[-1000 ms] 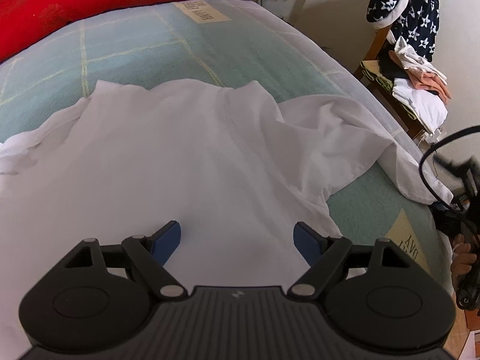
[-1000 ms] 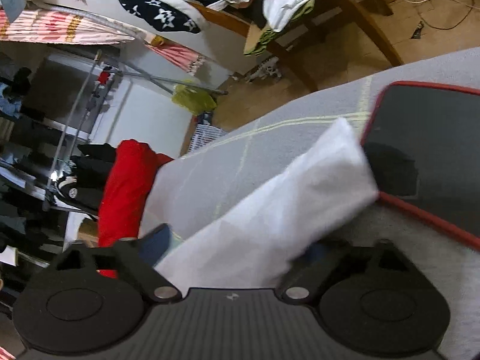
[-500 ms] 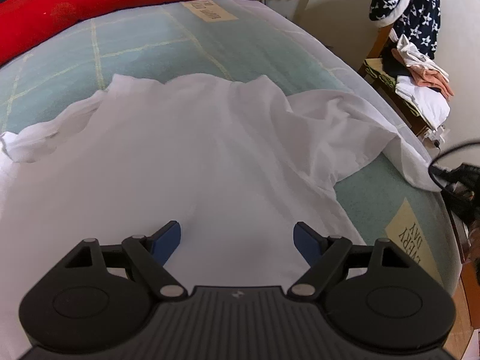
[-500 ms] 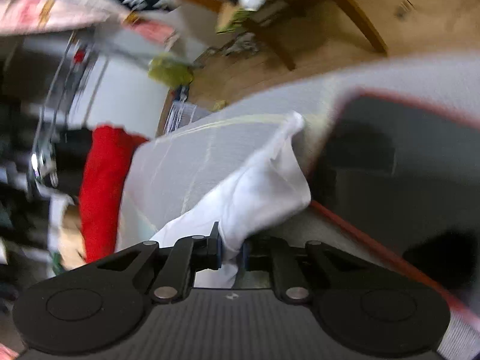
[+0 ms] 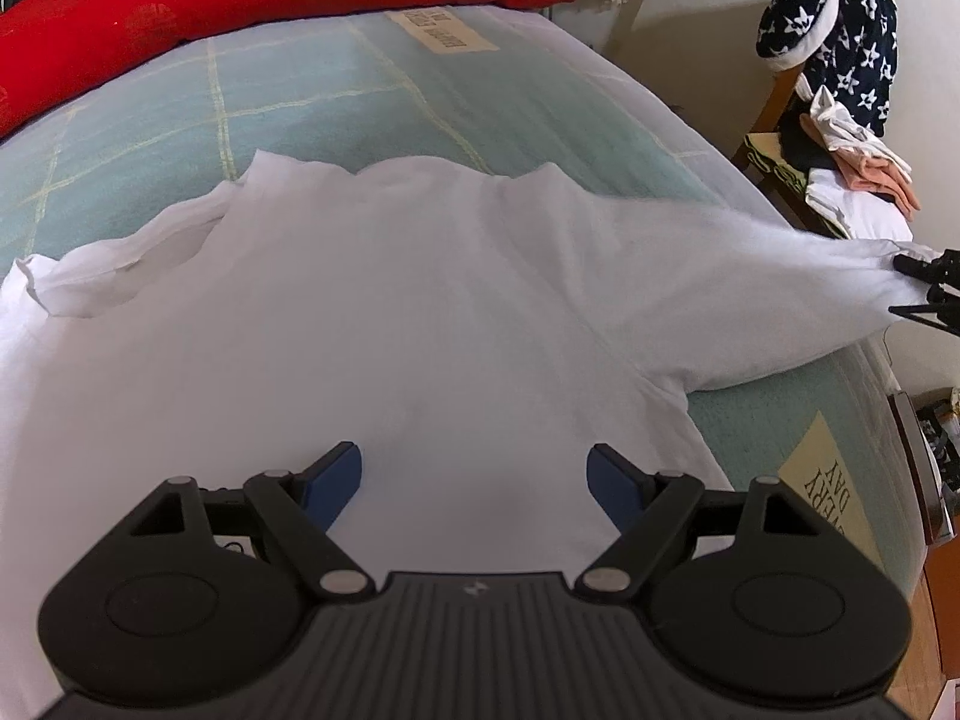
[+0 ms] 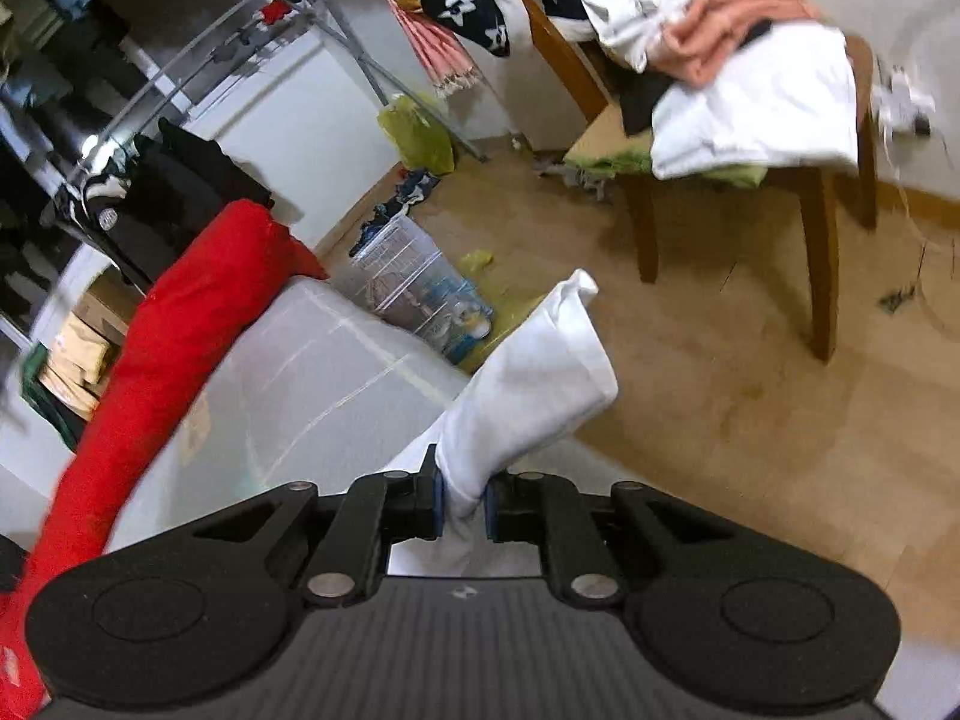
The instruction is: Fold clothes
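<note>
A white shirt [image 5: 390, 324] lies spread on the pale green bed [image 5: 336, 102]. My left gripper [image 5: 477, 480] is open and empty, low over the shirt's body. My right gripper [image 6: 463, 504] is shut on the shirt's right sleeve [image 6: 528, 384] and holds it lifted past the bed's edge. In the left wrist view that sleeve [image 5: 750, 294] stretches out to the right toward the right gripper [image 5: 924, 276] at the frame edge. The left sleeve [image 5: 108, 264] lies crumpled at the left.
A red bolster [image 5: 240, 12] lies along the bed's far side. A wooden chair [image 6: 744, 180] piled with clothes stands right of the bed. A drying rack [image 6: 150, 60] and a clear plastic bin [image 6: 414, 294] stand on the wooden floor.
My right gripper has shut on the right sleeve and pulled it out to the right, off the bed's edge. The left gripper has stayed open over the shirt.
</note>
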Tool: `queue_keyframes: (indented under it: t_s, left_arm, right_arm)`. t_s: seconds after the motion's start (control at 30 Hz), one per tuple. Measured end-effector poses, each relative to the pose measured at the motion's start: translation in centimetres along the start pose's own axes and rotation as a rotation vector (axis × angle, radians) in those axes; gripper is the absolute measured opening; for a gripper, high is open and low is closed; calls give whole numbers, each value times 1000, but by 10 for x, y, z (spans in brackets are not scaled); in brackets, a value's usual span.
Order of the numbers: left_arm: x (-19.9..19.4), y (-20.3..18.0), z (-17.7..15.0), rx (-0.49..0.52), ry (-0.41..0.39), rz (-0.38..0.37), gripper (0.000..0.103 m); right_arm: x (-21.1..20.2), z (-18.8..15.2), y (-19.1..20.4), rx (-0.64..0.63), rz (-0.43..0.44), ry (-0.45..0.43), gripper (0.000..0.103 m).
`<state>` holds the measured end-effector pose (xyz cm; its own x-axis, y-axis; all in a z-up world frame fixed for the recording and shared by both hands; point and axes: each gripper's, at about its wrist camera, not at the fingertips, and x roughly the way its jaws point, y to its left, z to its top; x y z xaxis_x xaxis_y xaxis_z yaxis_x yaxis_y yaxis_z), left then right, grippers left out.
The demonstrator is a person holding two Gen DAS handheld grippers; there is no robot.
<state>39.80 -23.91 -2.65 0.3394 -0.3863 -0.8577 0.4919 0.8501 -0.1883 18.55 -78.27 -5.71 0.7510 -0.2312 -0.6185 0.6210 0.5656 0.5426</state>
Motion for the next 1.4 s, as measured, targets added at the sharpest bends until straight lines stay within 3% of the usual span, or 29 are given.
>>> queue_keyframes:
  t_s: [0.1,0.2,0.27,0.37,0.47,0.57,0.77,0.93,1.1,1.3,1.4]
  left_arm:
    - [0,1,0,-2,-1,2,82]
    - [-2,3,1,-4,-6,8,82]
    - [-5,6,1,-5,-11,14,82]
    - [-8,10,2,-3,-23,27,82]
    - [-9,15,3,-3,-32,66,82]
    - [-12,25,2,-21,-36,119,82]
    - [-26,58,-8,-86,-45,197,82]
    - [-31,83,-21,-155,-49,231,82]
    - [-33,104,-33,-218,-51,256,82]
    - [-37,122,-36,-260,-57,269,83]
    - [-44,124,-36,-267,-75,260,83]
  right_arm:
    - [4,4,0,-43,-37,17,17]
    - [9,3,-5,-36,-129,25,29]
    - [4,3,-8,-9,-210,5,44]
    - [-7,-2,6,-36,-207,-4,58]
    - [-1,-17,50,-182,-120,62,71]
    - [22,-44,111,-335,61,193,84]
    - [72,-116,227,-588,412,397,94]
    - [97,-161,282,-686,550,502,95]
    - [120,-180,299,-753,514,524,96]
    - [144,-141,290,-727,331,408,96]
    - [125,-131,291,-683,402,403,98]
